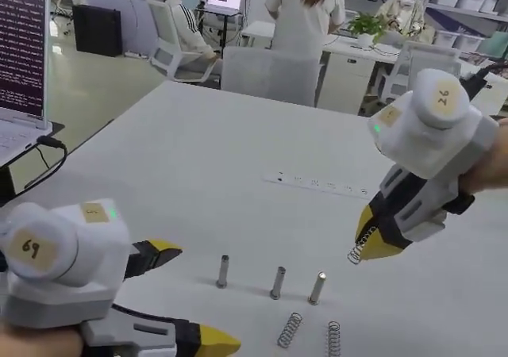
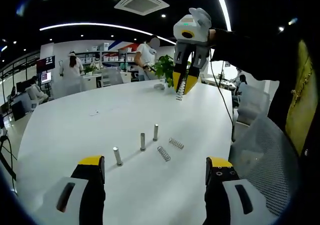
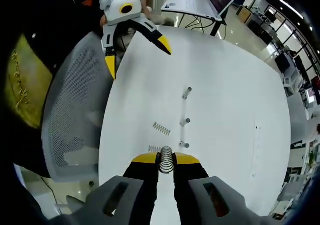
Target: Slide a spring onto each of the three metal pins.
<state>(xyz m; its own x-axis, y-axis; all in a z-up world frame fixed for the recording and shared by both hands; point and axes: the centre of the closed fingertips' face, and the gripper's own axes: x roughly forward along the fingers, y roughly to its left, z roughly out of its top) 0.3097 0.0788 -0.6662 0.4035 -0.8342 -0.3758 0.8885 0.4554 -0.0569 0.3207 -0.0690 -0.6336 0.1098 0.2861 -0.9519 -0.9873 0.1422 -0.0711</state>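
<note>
Three short metal pins (image 1: 223, 271) (image 1: 278, 282) (image 1: 317, 288) stand upright in a row on the white table (image 1: 238, 151), all bare. Two loose springs (image 1: 290, 330) (image 1: 334, 337) lie just in front of them. My right gripper (image 1: 367, 246) hovers above and right of the rightmost pin, shut on a third spring (image 1: 356, 251) that hangs from its yellow tips; the spring (image 3: 166, 160) sits pinched between the jaws. My left gripper (image 1: 190, 296) is low at the near left, open, holding nothing. The pins (image 2: 142, 141) and loose springs (image 2: 163, 153) lie ahead of it.
A white power strip (image 1: 317, 185) lies on the table beyond the pins. A laptop (image 1: 20, 55) with a cable stands at the far left. A mesh chair (image 3: 75, 120) is at the table's near edge. People and chairs are behind the table.
</note>
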